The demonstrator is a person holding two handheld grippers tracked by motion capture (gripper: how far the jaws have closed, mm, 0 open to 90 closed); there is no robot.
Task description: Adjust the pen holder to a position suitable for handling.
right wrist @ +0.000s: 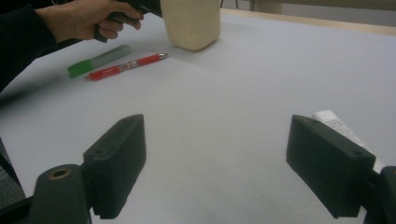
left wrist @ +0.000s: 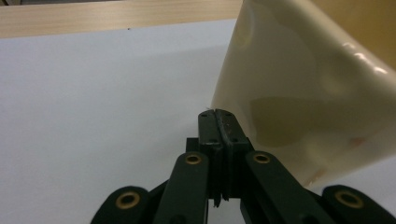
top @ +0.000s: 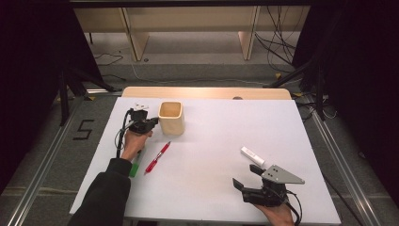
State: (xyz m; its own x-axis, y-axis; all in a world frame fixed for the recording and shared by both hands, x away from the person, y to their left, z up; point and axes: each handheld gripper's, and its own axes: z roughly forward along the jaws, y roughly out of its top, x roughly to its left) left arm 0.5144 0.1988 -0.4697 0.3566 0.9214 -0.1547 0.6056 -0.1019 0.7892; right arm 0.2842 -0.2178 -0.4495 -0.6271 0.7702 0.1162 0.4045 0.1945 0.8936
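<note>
The cream cup (top: 171,117) stands upright on the white bench (top: 211,155), at about 11 o'clock from bench centre, mouth up; from the high view nothing can be made out inside it, tho the interior is small and dim. The left tool (top: 153,121) sits just beside the cup at its 9 o'clock side, and in the left gripper view the jaws are pressed flat together w/ nothing visible between them, tips right by the cup wall (left wrist: 303,102); contact can't be confirmed. The likely job is loading the loose items into the cup, and by that reading none is in yet. A red pen (top: 157,157) lies flat at roughly 7 o'clock from the cup, near but apart from it, and a green marker (top: 135,165) lies just beside the pen, partly under the person's left forearm (top: 108,188). A white tube-like item (top: 252,156) lies well apart, at about 4 o'clock from the cup, close to the right tool (top: 247,176). The right tool rests low at the bench's 5 o'clock area, jaws spread wide and empty, w/ the white item (right wrist: 336,125) just past one jaw in the right gripper view. So: cup placed, three items left on the bench, no grasp made. Remaining, I'd judge: pick each item and drop it in.
</note>
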